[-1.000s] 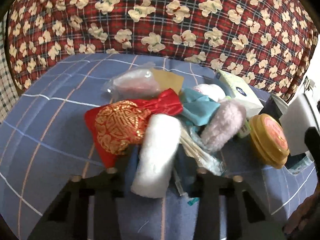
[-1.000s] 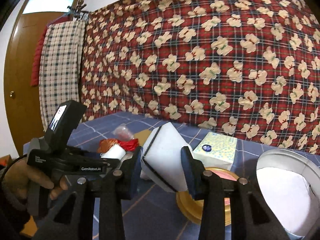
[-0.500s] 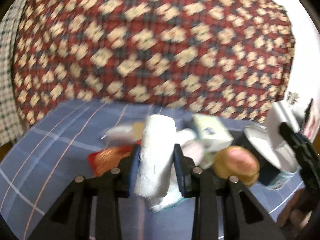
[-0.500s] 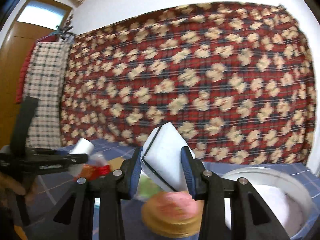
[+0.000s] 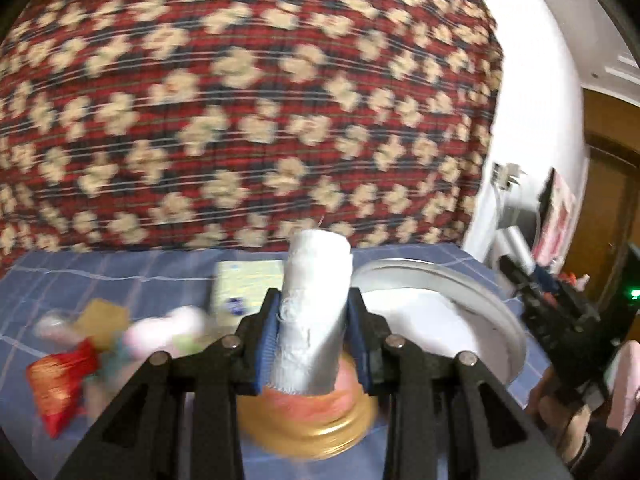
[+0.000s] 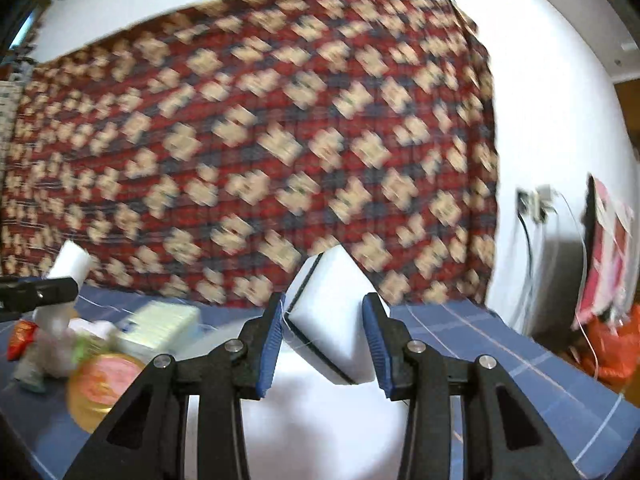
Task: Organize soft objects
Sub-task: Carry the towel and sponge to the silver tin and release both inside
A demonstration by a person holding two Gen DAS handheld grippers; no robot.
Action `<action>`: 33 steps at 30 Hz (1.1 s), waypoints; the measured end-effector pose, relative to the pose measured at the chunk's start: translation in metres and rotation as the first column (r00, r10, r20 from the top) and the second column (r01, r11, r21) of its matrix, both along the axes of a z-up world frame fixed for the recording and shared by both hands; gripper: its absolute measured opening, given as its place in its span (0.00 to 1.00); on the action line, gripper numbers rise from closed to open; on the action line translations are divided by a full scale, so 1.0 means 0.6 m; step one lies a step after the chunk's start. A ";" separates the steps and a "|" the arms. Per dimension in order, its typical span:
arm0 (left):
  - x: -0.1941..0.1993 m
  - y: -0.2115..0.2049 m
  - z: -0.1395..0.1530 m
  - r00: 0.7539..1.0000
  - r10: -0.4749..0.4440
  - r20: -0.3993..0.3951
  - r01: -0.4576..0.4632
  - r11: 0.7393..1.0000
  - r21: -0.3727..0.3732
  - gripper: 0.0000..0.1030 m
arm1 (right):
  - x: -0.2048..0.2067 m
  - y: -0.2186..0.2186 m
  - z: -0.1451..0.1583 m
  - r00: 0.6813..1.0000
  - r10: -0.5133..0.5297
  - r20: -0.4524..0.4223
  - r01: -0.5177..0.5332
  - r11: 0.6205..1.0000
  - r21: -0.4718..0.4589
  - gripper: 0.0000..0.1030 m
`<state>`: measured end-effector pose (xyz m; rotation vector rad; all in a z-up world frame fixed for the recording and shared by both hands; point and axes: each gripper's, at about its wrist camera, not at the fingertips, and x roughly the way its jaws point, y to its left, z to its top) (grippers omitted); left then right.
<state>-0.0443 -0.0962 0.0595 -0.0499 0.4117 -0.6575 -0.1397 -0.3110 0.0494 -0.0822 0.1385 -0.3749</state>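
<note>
The left gripper (image 5: 314, 340) is clamped on a rolled white cloth (image 5: 314, 312), with both blue pads pressed against the lower half of the roll. The roll's long axis runs nearly upright in the left wrist view, leaning slightly to the right at the top, and its upper end projects clear above the fingers. The roll is carried in the air above a gold-rimmed round tin (image 5: 308, 420), with a large white round container (image 5: 472, 304) just to the right. The right gripper (image 6: 325, 338) pinches a white sponge block (image 6: 334, 320) with a dark edge line. The block is held tilted, one corner pointing up and its long axis slanting from upper left to lower right between the pads. Below it is the white interior of the round container (image 6: 320, 420). On the blue checked sheet (image 5: 120, 280) to the left lie a pale boxed tissue pack (image 5: 244, 284), a red and gold pouch (image 5: 56, 384) and a pink fluffy item (image 5: 164, 332), all blurred. A red plaid floral blanket (image 6: 260, 140) covers the wall behind.
</note>
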 end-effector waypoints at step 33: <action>-0.014 -0.200 -0.046 0.996 0.003 0.089 -0.019 0.983 0.182 0.99 | -0.020 -0.063 -0.012 0.998 -0.058 0.011 0.057 0.992 0.112 0.89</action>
